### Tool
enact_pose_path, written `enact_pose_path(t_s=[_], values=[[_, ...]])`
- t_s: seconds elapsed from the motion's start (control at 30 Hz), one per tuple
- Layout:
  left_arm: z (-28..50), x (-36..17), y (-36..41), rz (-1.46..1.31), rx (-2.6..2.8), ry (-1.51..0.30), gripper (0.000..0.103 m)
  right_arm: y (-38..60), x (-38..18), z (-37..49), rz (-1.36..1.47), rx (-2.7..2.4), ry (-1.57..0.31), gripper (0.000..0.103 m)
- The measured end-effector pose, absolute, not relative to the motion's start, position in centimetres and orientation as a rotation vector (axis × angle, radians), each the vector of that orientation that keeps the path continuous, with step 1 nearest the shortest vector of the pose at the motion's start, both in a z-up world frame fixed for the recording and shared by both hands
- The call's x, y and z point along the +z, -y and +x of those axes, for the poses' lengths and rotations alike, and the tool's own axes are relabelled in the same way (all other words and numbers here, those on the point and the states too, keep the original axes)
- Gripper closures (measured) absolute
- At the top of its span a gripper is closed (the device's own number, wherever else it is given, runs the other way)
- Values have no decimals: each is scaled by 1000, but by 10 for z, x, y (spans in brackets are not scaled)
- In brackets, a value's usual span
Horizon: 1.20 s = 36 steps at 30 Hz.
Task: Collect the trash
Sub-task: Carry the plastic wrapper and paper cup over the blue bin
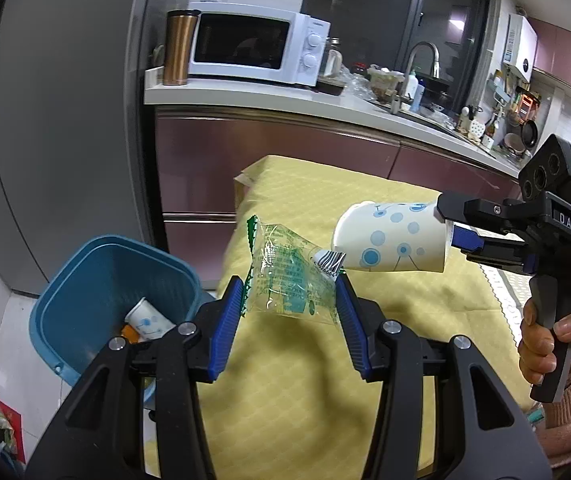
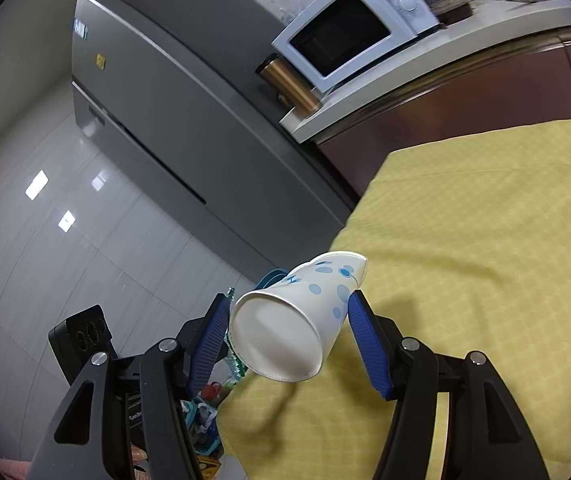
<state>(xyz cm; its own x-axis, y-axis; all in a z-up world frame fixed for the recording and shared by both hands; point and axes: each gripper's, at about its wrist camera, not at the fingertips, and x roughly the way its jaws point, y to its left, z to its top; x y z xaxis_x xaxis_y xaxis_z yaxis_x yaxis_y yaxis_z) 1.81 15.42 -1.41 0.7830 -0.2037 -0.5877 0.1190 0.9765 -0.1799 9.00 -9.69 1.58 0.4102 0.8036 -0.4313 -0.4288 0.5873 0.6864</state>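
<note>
Blue bin [image 1: 85, 304] on floor beside table's left edge; cup [image 1: 147, 318] inside. Left gripper [image 1: 290, 300] jaws clamped on clear wrapper [image 1: 285, 276], held above yellow cloth [image 1: 305, 380] near left edge. Right gripper [image 1: 451, 236] jaws clenched on paper cup [image 1: 393, 240], cup lying sideways, above cloth, just right of wrapper. Hand [image 1: 545, 340] grips right handle. Microwave [image 1: 257, 48] on counter behind.

Two paper cups [image 1: 393, 240], one plastic wrapper [image 1: 285, 280], one bin [image 1: 85, 280]
</note>
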Motion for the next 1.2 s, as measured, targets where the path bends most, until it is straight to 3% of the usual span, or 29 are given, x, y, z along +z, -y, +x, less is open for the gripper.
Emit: enact_pose_path(t_s=[1.2], values=[[13,-34,-256,-223,35,-658,56,-36,6,113,382,988,-933,44]])
